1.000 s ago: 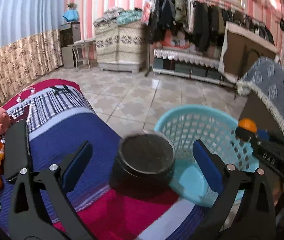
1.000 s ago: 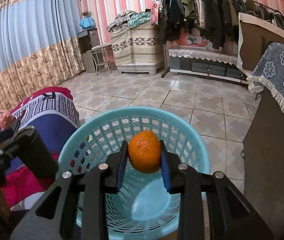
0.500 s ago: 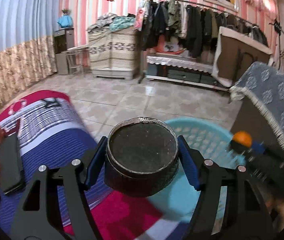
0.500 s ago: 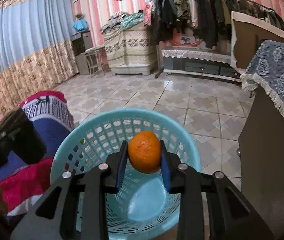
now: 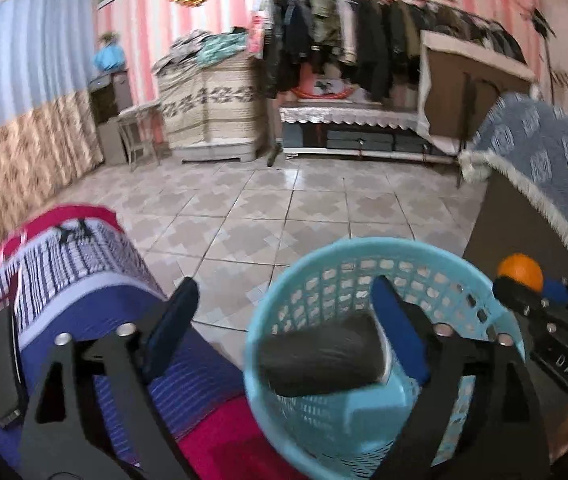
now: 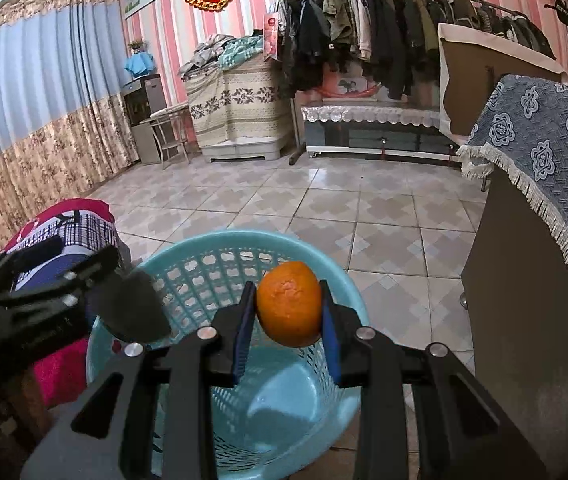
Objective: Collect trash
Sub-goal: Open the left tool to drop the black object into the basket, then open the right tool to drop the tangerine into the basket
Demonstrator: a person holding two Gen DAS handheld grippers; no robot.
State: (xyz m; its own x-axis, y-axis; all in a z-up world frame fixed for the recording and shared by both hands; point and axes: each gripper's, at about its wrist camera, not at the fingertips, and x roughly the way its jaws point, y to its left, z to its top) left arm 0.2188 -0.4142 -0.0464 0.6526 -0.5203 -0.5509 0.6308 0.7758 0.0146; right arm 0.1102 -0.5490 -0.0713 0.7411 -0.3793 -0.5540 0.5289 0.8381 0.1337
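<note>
Right tool point(image 6: 288, 334): blue pads clamped on an orange point(image 6: 288, 305), held above the rim of a turquoise lattice basket point(image 6: 187, 280). Left tool point(image 6: 43, 292): at the basket's left rim, a dark round container point(image 6: 133, 312) just beside it over the opening, blurred. Striped red and blue cloth point(image 6: 79, 226) at left. Tiled floor point(image 6: 324, 208) beyond.

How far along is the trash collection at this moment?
Done: the left gripper has just opened, and the dark bowl is dropping into the basket, blurred, clear of the pads. In hand: the right gripper is shut on the orange, held over the basket. Left: release the orange; items at the bed's left edge may remain, too blurred to identify.
</note>
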